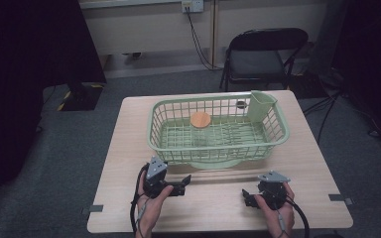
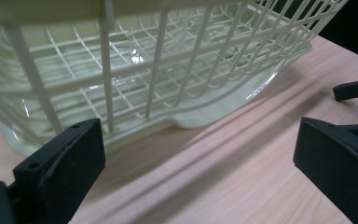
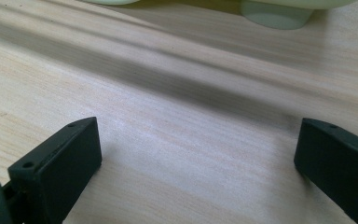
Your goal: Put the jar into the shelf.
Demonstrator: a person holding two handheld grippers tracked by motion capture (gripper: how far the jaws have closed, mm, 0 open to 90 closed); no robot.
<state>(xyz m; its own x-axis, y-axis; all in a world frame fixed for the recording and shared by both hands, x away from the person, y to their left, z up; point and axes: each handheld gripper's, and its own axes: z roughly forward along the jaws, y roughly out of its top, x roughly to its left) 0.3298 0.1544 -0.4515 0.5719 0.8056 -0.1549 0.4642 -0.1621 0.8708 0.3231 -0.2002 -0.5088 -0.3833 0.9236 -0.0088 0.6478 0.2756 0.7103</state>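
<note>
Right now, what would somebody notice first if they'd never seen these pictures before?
Probably the big pale green basket in the middle of the wooden table, with a round orange lid inside and a green cup in its far right corner. Next, the left hand-held gripper and right hand-held gripper, both open, sitting low over the table in front of it.

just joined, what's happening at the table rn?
A person sits at a wooden table with a two-jaw gripper in each hand. The left gripper and right gripper both rest low on the near side, jaws wide open and holding nothing. In front of them stands a pale green wire dish basket on a drip tray, with a round orange lid inside and a green utensil cup at its far right corner. Nothing is grasped yet.
</note>
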